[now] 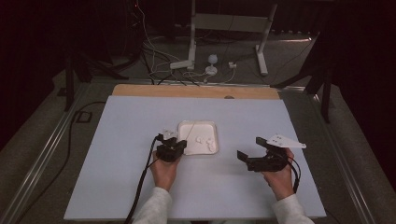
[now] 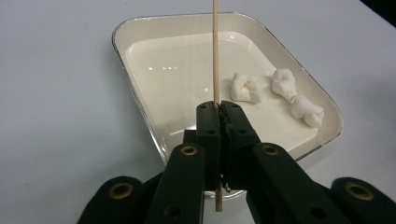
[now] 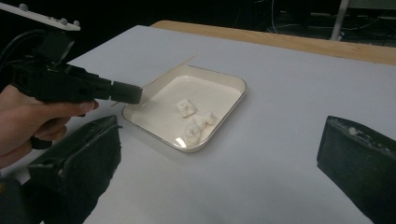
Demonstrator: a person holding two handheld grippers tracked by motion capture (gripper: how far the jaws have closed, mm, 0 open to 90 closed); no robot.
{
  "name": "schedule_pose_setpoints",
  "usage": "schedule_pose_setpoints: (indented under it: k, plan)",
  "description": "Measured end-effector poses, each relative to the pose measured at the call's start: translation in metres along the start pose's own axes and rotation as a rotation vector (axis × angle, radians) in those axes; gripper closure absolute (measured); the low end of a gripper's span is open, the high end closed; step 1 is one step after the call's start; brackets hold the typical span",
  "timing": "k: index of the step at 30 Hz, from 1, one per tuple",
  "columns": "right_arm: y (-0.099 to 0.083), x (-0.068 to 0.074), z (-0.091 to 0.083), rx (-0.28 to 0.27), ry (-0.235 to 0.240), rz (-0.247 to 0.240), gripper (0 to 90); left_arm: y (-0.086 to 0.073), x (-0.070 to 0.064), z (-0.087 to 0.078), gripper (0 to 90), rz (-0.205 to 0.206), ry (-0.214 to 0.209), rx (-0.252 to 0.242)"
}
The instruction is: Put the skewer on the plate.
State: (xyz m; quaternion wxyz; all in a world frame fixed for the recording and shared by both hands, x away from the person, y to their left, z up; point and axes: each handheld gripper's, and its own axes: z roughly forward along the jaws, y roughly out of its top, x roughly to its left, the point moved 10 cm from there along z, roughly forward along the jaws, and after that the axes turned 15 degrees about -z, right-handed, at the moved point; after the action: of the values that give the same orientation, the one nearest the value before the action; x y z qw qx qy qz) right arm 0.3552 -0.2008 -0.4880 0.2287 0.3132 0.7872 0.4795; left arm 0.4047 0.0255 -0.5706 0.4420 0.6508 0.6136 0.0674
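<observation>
A white rectangular tray [image 1: 187,127] [image 2: 140,60] [image 3: 233,100] lies mid-table and holds three white marshmallow pieces [image 1: 208,142] [image 2: 246,87] [image 3: 195,120] on its right side. My left gripper [image 1: 182,145] [image 2: 219,109] [image 3: 133,93] hovers at the tray's near-left edge, shut on a thin wooden skewer [image 2: 215,56] [image 3: 173,69] that points out over the tray. The skewer tip is bare. My right gripper [image 1: 250,147] [image 3: 222,130] is held right of the tray, jaws wide apart, with nothing between them.
The pale blue table top [image 1: 140,186] has a wooden strip [image 1: 196,91] along its far edge. Beyond it are stand legs [image 1: 261,51] and cables on the floor. Black cables trail from both grippers toward the front edge.
</observation>
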Motion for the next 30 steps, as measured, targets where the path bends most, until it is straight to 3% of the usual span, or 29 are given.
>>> schedule_pose_setpoints:
  k: [10,17,23,30]
  plan:
    - [0.0,0.0,0.0,-0.004,0.002,0.004,0.0,0.004,-0.025,-0.004,49.3,-0.011,-0.146,-0.025]
    - [0.0,-0.001,-0.001,-0.009,-0.003,0.008,0.0,0.014,-0.031,-0.018,29.2,0.029,-0.173,-0.055]
    - [-0.001,-0.002,-0.003,-0.015,-0.007,0.001,0.0,0.023,-0.034,-0.039,19.5,0.066,-0.209,-0.093]
    - [-0.002,-0.004,-0.007,-0.019,-0.023,-0.009,0.0,0.032,-0.02,-0.071,12.8,0.099,-0.217,-0.143]
